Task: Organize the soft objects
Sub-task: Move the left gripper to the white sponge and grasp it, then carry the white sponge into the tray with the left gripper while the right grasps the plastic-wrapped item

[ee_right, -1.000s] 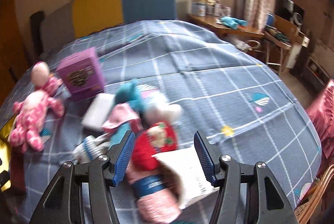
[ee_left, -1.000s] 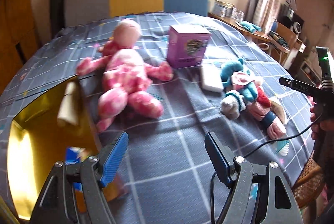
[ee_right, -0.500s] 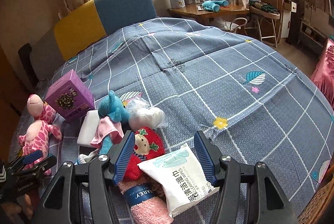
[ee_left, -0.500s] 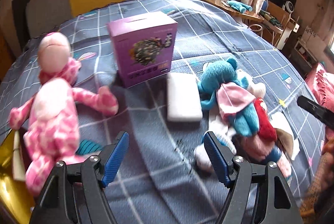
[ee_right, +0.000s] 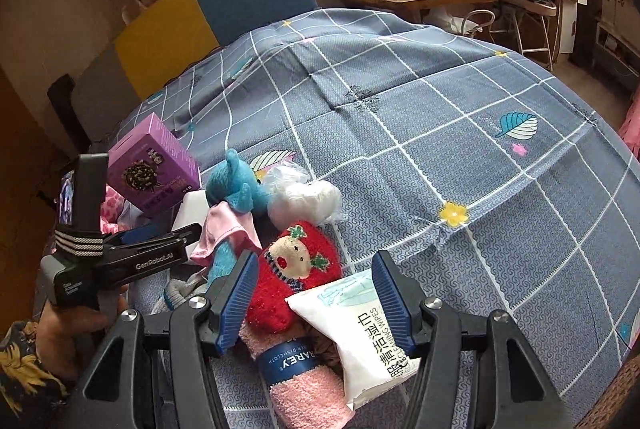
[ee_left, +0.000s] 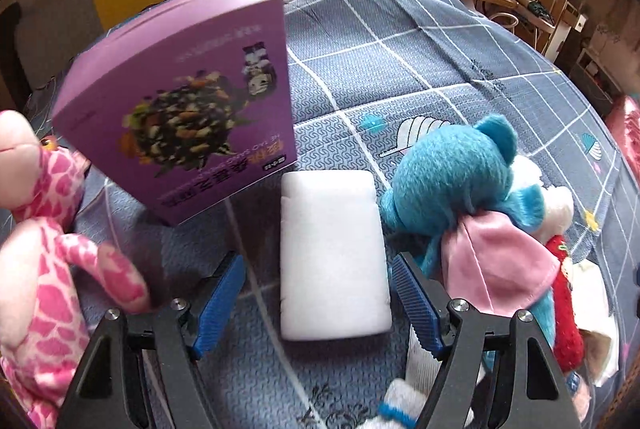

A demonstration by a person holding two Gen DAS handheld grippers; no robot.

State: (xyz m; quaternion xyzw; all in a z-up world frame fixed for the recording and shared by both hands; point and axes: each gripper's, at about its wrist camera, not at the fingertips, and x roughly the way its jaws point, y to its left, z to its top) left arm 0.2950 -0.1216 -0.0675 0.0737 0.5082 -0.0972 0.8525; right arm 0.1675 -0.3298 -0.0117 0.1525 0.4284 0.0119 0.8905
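Your left gripper (ee_left: 316,299), fingers spread: white rectangular foam sponge (ee_left: 334,255) lies between them at lower centre, long axis pointing away. Right gripper (ee_right: 314,295) also spread, empty.

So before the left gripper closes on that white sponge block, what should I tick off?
1. Left gripper open: ok.
2. White sponge block between its fingers: ok, near end sits in the gap.
3. Block free of neighbours: ok on top; purple box and blue plush are close beside it.
4. Fingers down at block level: cannot tell.
5. Right gripper out of the way: ok, open over the red plush and wipes pack.
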